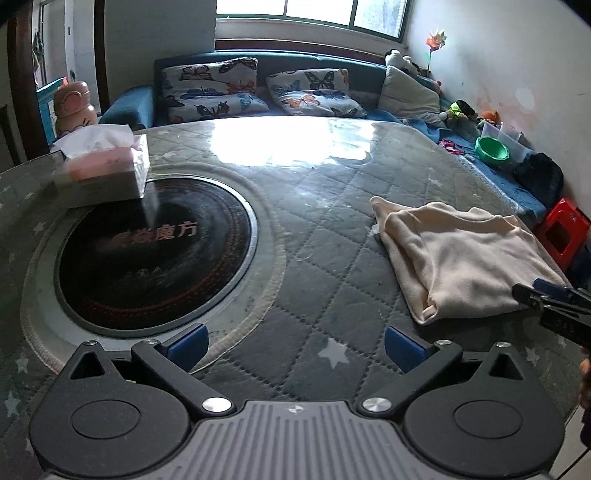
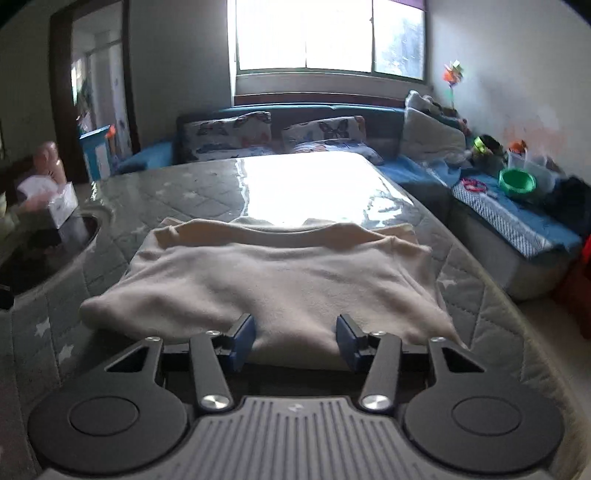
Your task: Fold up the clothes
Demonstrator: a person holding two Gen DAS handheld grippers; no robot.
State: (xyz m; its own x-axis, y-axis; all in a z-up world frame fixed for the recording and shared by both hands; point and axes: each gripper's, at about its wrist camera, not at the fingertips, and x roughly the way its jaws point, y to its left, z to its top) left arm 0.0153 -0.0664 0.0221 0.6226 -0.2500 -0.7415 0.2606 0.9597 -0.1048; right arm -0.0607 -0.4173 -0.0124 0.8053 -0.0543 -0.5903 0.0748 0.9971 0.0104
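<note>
A: Where is the garment?

B: A cream folded garment (image 1: 461,254) lies flat on the quilted table cover (image 1: 314,236), at the right of the left wrist view. In the right wrist view it fills the middle of the frame, layers stacked, with a folded edge running across its upper part.

A: And the left gripper (image 1: 295,345)?

B: At the bottom centre of its own view, the blue pads (image 1: 186,345) spread wide with nothing between them but the star-printed cover. It sits well apart from the cloth.

A: The right gripper (image 2: 295,341)?

B: Its jaws stand apart at the lower middle of its view, one pad on either side of the garment's near edge. The cloth lies between them, not pinched. In the left wrist view its tip appears at the right edge, just beside the garment's near corner.

A: What else is on the table?

B: A round black glass hob (image 1: 155,254) set into the table at centre left, and a tissue box (image 1: 103,173) at upper left, overlapping the hob's rim. Behind it, a pink bottle (image 1: 74,107).

A: Beyond the table?

B: Butterfly-print cushions (image 1: 210,90) on a blue sofa across the top, under a bright window (image 2: 328,35). A green bowl (image 1: 493,149) sits at the right, with a red stool (image 1: 561,229) below it.
</note>
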